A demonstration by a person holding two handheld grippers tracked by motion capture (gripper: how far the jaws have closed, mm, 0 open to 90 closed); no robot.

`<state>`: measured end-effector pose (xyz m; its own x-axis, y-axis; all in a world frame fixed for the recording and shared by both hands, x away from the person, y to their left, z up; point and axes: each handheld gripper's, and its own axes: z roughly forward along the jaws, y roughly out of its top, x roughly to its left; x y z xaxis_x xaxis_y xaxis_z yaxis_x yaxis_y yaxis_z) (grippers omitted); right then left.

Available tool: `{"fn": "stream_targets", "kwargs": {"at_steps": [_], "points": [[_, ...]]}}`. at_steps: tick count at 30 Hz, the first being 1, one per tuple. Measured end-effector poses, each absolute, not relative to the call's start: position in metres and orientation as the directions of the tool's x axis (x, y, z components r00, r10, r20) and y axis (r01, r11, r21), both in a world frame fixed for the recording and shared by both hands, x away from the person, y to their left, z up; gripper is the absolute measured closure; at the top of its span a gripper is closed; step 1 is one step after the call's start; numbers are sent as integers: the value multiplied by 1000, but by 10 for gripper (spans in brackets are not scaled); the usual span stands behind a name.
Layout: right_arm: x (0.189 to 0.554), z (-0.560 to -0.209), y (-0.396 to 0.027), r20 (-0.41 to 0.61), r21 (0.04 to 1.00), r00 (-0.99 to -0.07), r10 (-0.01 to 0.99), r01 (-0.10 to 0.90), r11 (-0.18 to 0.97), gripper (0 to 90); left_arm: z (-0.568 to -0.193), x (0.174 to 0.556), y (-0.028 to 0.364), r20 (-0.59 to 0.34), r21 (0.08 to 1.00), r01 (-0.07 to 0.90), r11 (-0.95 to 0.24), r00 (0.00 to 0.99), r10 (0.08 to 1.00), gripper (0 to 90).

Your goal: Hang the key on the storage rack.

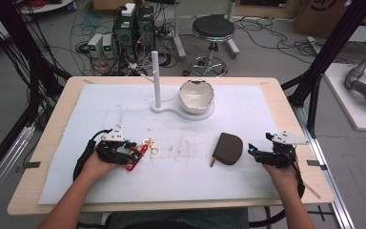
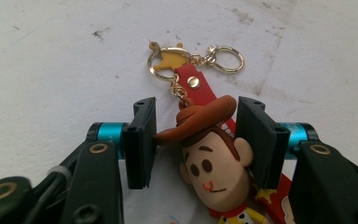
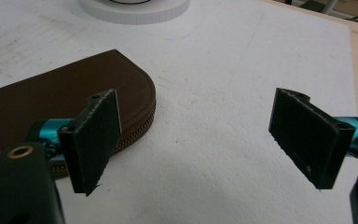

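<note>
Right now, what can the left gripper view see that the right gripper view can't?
The left gripper view has a cowboy keychain lying between the left gripper's pads, which touch its hat brim and ear, plus its gold rings and red strap. The right gripper view has a brown zip pouch beside the wide-open right gripper, plus the white stand's base at the top. Both look down on the same stained white mat.

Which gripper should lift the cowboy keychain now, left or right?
Left. The left gripper already has its jaws on either side of the cowboy keychain's head, touching the hat brim and ear. The right gripper stands open beside the brown pouch, across the table from it.
</note>
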<state>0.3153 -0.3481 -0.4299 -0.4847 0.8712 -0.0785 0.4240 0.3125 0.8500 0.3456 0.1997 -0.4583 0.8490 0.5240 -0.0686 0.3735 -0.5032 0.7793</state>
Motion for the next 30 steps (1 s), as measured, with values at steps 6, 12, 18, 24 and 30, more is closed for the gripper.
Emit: {"fn": "stream_targets", "kwargs": {"at_steps": [6, 12, 18, 24, 30], "points": [[315, -430, -348, -76, 850, -485, 871, 425, 311, 167, -457, 346, 200, -85, 776, 387, -497, 846, 527, 511], [315, -430, -349, -71, 851, -486, 871, 426, 307, 167, -444, 344, 202, -84, 816, 351, -460, 859, 505, 518], [315, -431, -348, -70, 851, -486, 871, 427, 307, 167, -430, 343, 207, -127, 866, 342, -364, 855, 502, 519], [315, -431, -347, -70, 850, -489, 870, 428, 309, 167, -411, 343, 207, -180, 908, 326, -263, 870, 459, 521], [317, -431, -347, -66, 851, -490, 869, 428, 306, 167, -390, 347, 206, -165, 925, 293, -241, 883, 439, 521]]}}
